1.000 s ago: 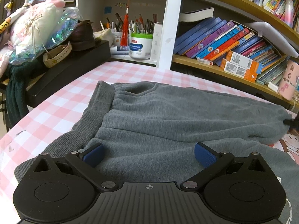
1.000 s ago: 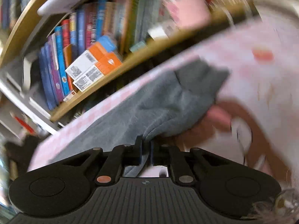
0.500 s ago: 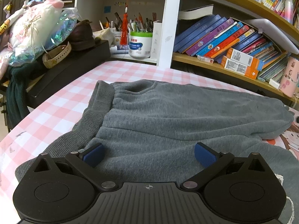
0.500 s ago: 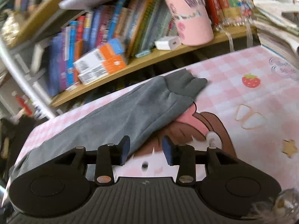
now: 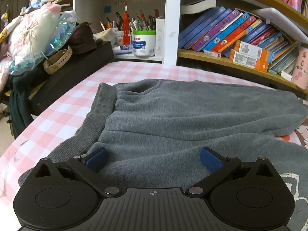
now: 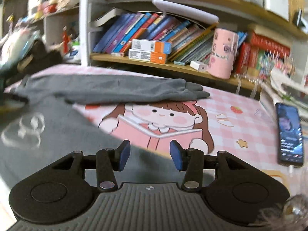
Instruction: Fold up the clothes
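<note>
A grey fleece sweatshirt (image 5: 182, 115) lies on the pink checked table (image 5: 63, 107), its ribbed hem at the left. One sleeve is folded across the body; in the right wrist view the sleeve (image 6: 119, 90) ends in a cuff lying flat on the table. My left gripper (image 5: 153, 158) is open and empty, low over the lower part of the garment. My right gripper (image 6: 148, 155) is open and empty, above the garment's near edge (image 6: 57, 134) and the cartoon girl print on the mat.
A bookshelf with slanted books (image 5: 231, 36) runs along the back. A pink cup (image 6: 222, 53) stands on its lower shelf. A phone (image 6: 289, 134) lies at the table's right. A black box with a plush toy (image 5: 32, 36) and clutter sits at the left.
My right gripper has let go of the sleeve, opened, and drawn back and to the right. The sleeve now lies flat across the body. The left gripper has hardly moved.
</note>
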Tool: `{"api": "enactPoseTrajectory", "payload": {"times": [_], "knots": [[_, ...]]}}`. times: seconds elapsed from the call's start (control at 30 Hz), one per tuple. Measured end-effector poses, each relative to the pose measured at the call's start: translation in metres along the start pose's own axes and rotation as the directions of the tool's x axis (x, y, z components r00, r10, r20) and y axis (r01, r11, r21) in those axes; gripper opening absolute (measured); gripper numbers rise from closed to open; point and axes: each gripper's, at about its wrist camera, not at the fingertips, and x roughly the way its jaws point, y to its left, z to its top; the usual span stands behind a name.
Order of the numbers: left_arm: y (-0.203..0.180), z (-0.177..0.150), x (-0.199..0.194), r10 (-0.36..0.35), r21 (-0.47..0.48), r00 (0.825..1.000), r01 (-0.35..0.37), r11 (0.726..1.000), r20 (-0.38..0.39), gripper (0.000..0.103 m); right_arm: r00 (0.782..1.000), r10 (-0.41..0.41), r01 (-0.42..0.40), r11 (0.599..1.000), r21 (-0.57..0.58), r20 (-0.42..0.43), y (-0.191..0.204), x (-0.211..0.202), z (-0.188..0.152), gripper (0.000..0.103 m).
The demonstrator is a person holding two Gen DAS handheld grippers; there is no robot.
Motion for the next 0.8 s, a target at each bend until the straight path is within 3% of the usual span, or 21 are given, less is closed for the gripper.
{"api": "enactPoseTrajectory", "payload": {"times": [0.2,0.37,0.6,0.8], "knots": [[-0.004,0.000,0.001,0.019,0.026,1.000,-0.019,0.999,-0.007,0.103,0.996,-0.056,0.052,0.997,-0.053,-0.069,-0.007,-0.002,-0.022,0.043],[-0.001,-0.003,-0.013,0.001,0.040,1.000,-0.002,0.999,0.027,0.103,0.996,-0.044,0.044,0.999,-0.005,-0.071,-0.027,0.003,-0.021,0.035],[0.008,-0.021,-0.059,0.001,0.099,0.994,-0.012,0.995,0.112,0.103,0.996,-0.064,0.064,0.998,0.000,-0.058,-0.036,0.014,-0.018,0.037],[0.016,-0.034,-0.080,0.013,0.111,0.991,-0.027,0.993,0.132,0.103,0.997,-0.063,0.062,0.998,-0.009,-0.036,-0.035,0.014,-0.021,0.037]]}}
